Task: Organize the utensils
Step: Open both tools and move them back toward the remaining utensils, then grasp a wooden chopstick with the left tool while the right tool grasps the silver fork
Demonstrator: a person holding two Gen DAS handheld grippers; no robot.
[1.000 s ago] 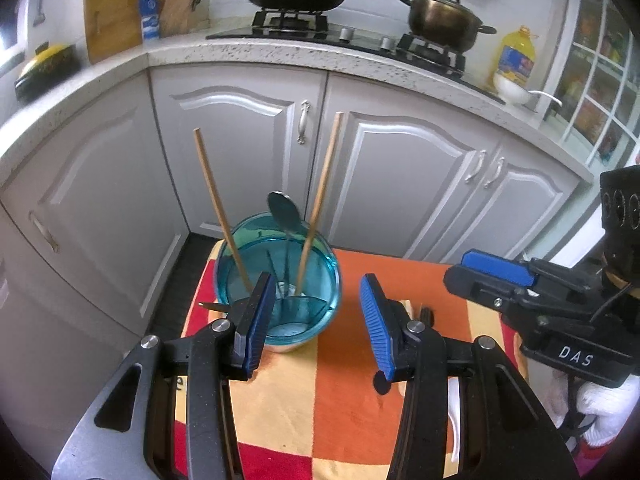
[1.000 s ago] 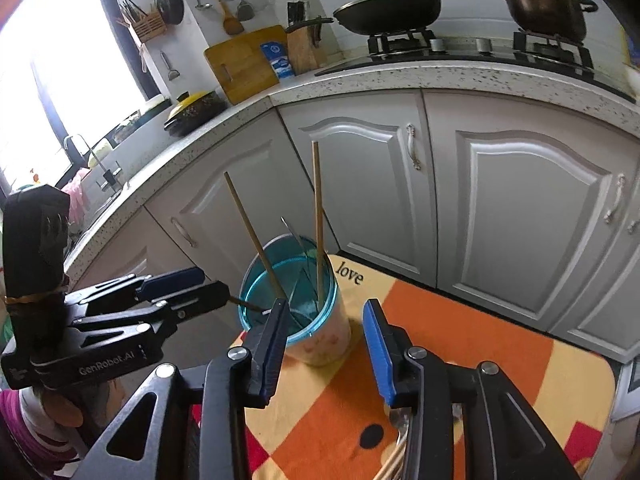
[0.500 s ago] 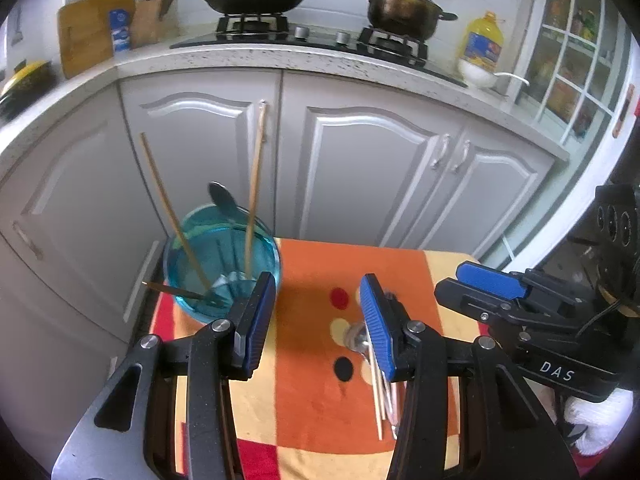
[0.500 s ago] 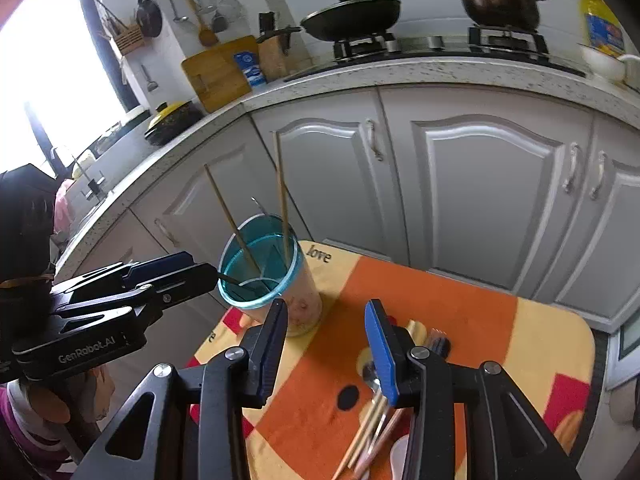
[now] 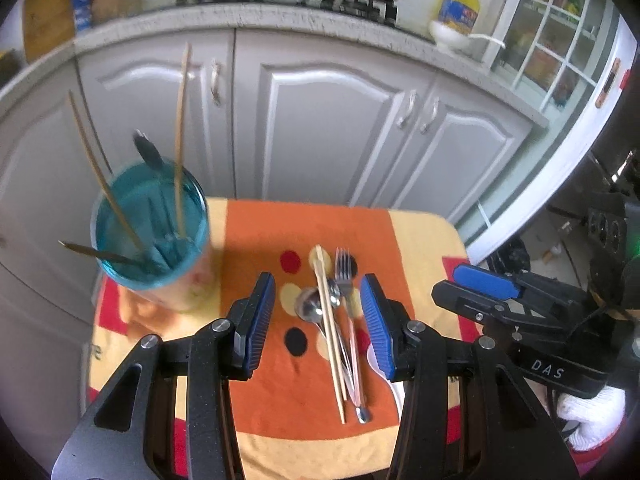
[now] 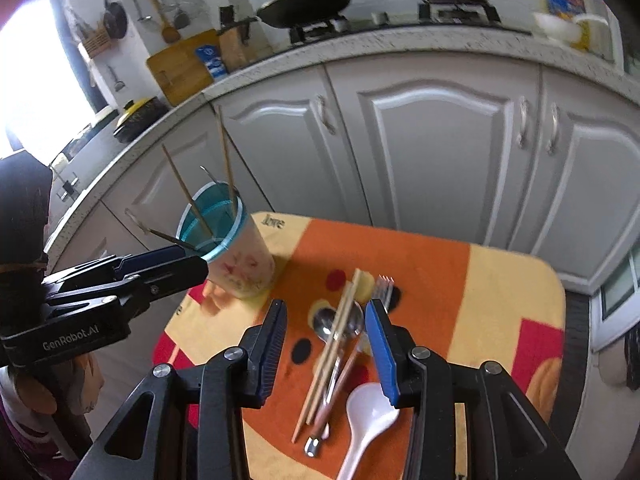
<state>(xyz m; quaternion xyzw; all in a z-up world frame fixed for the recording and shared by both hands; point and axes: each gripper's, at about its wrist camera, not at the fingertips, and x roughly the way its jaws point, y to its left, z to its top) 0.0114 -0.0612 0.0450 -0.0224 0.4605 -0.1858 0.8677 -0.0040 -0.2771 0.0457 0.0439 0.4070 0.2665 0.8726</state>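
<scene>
Lying in a loose bundle on the orange patch of the cloth, the utensils left to sort are a pair of chopsticks, a metal spoon, a fork and a white plastic spoon, the last nearest the camera and to the right of the rest. A second ago only the blue cup filled both wrist views; now the bundle sits framed between the pads of each tool, so both hands have swung away from the cup and tilted down over the pile. The cup stands at the far left corner of the cloth, already holding two chopsticks upright, a dark spoon and another thin piece that leans out over its near rim.

The left hand-held gripper has its jaws spread wide with nothing between the pads. The right hand-held gripper is parted too, somewhat narrower, and carries nothing; the utensils seen between its pads lie on the cloth below.

I read this as the start of the next pick: a delivery to the cup looks finished, and one gripper now has to drop onto a single piece. The overlapping handles may make it hard to take only one. The cloth covers a small counter in front of grey kitchen cabinets.
</scene>
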